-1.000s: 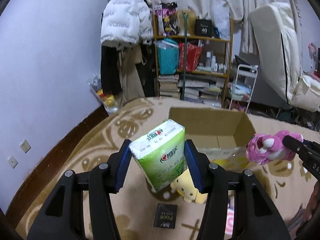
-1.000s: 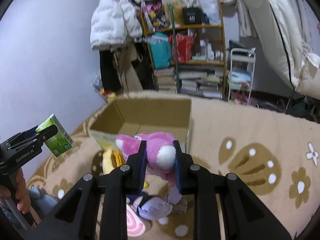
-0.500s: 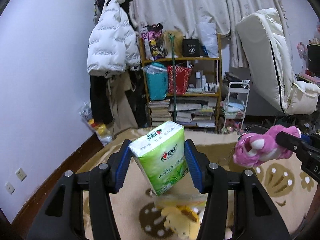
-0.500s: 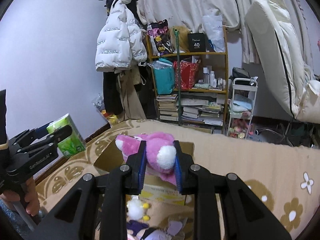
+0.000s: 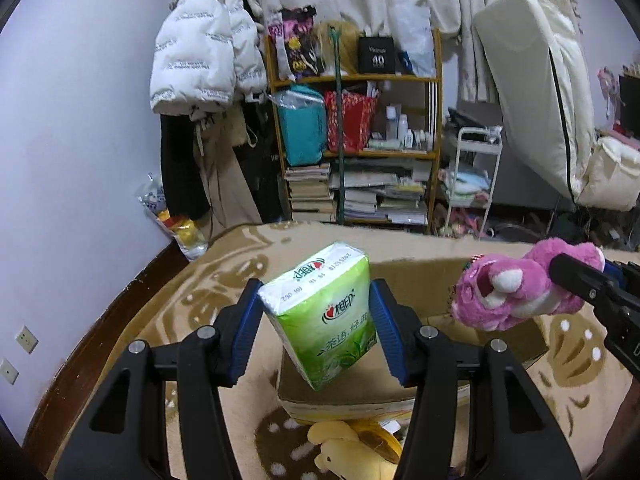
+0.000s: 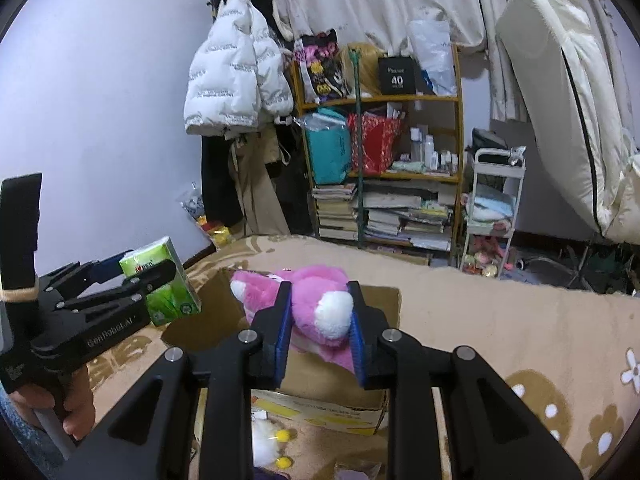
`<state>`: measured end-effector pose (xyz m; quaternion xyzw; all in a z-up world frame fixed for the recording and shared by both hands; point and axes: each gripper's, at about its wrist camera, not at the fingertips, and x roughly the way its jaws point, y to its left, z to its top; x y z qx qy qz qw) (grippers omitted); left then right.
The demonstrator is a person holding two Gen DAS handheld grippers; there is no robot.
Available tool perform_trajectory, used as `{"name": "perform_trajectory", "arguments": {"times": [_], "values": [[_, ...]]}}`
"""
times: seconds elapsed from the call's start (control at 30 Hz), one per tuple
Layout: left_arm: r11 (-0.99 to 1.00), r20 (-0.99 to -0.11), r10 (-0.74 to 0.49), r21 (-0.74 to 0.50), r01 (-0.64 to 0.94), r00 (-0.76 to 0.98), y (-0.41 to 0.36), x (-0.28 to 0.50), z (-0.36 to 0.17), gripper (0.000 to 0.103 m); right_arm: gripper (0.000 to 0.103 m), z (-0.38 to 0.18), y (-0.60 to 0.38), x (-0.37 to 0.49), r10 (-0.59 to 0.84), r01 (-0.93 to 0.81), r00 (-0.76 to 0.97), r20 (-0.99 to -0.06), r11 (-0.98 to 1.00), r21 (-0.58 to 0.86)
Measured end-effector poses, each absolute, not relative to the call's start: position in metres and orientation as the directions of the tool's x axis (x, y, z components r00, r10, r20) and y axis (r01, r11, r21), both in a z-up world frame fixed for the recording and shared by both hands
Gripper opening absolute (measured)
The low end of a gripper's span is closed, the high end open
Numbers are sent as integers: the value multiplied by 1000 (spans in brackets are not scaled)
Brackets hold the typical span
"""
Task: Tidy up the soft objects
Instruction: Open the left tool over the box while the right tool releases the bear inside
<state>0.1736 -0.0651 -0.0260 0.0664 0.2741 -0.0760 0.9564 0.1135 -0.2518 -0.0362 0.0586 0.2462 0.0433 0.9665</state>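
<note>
A: So, what has the left gripper [image 5: 316, 328] got?

B: A green tissue pack [image 5: 326, 316], centre of the left view. The blue pads [image 5: 246, 328] are closed onto its two sides, about a pack's width apart, and it sits tilted with its white end up and away from the camera. It hangs over the near edge of the box [image 5: 344, 396], probably so it can drop straight in.

A: And the right gripper [image 6: 318, 324]?

B: Its pads are pressed in on a pink plush [image 6: 316, 308], middle of the right view, closer together than the left ones since the toy squashes. The plush sits above the open box [image 6: 328, 380] too, white patch toward the lens.

A: Anything left outside?

B: Yes. A yellow plush [image 5: 352, 448] lies on the rug [image 5: 224, 276] at the bottom of the left view, against the box front. A white fluffy toy [image 6: 266, 440] shows at the bottom of the right view. I judge both held items are ready for release, with more to collect
</note>
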Motion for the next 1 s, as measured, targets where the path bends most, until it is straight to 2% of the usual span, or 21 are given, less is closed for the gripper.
{"name": "perform_trajectory", "arguments": {"times": [0.13,0.27,0.47,0.53,0.57,0.63,0.73,0.83,0.9,0.97,1.0], "values": [[979,-531,-99,101,179,842,-70,175,-40,58,28,-53,-257,128,110,-37,861,-496,987,153],[979,-546,-89,106,175,833,-71,176,-45,72,28,-73,-266,138,132,-30,831,-541,981,193],[985,-595,-88,67,158,799,-62,178,-44,73,29,-86,-271,139,132,-8,811,-571,977,214],[986,-601,-79,72,153,795,-59,177,-43,80,29,-86,-275,138,153,-13,809,-567,970,243],[986,-604,-72,79,150,794,-59,177,-42,87,29,-86,-276,138,166,-17,807,-566,966,259],[985,-601,-55,99,142,797,-58,175,-39,91,30,-84,-278,135,159,-8,812,-561,965,262],[983,-607,-42,118,143,793,-58,169,-35,92,51,-82,-279,128,157,-11,823,-547,965,261],[982,-602,-53,113,151,797,-58,158,-28,94,57,-78,-282,118,161,-14,833,-530,962,271],[982,-584,-53,118,149,810,-58,149,-21,99,69,-73,-283,112,158,-13,838,-522,963,271],[980,-564,-49,132,148,824,-58,138,-15,100,85,-68,-283,103,152,-12,850,-505,963,270],[978,-559,-46,142,150,828,-58,133,-12,100,88,-65,-283,99,147,-10,856,-495,963,269]]}}
